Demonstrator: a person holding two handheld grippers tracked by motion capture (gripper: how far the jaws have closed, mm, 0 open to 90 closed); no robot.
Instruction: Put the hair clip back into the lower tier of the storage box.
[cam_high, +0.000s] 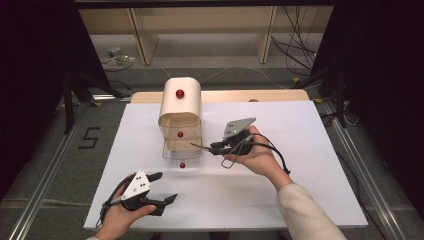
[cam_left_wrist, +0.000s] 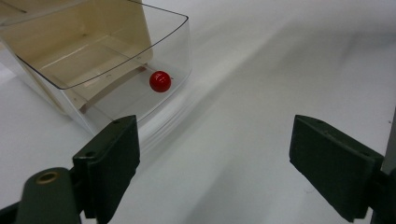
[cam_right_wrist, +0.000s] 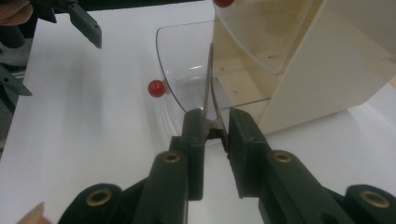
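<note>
A cream cabinet (cam_high: 180, 107) with clear drawers and red knobs stands at the back middle of the white table (cam_high: 280, 190). Its bottom drawer (cam_high: 182, 157) is pulled out, red knob (cam_high: 182, 165) toward me, and the middle drawer (cam_high: 181, 134) is partly out. My right gripper (cam_high: 216, 148) is shut on a thin metal scissor-like tool (cam_high: 200, 146). In the right gripper view the tool's blades (cam_right_wrist: 208, 79) reach over the bottom drawer's rim (cam_right_wrist: 187, 70). My left gripper (cam_high: 167, 186) rests open at the front left. Between its jaws (cam_left_wrist: 215, 163) lies bare table, with the drawer's knob (cam_left_wrist: 159, 81) ahead.
A wooden strip (cam_high: 250, 95) edges the table at the back. Cables (cam_high: 300, 45) and a small device (cam_high: 117, 55) lie on the floor beyond. Metal rails (cam_high: 45, 170) run along both sides, and a "5" mark (cam_high: 89, 137) is on the floor at left.
</note>
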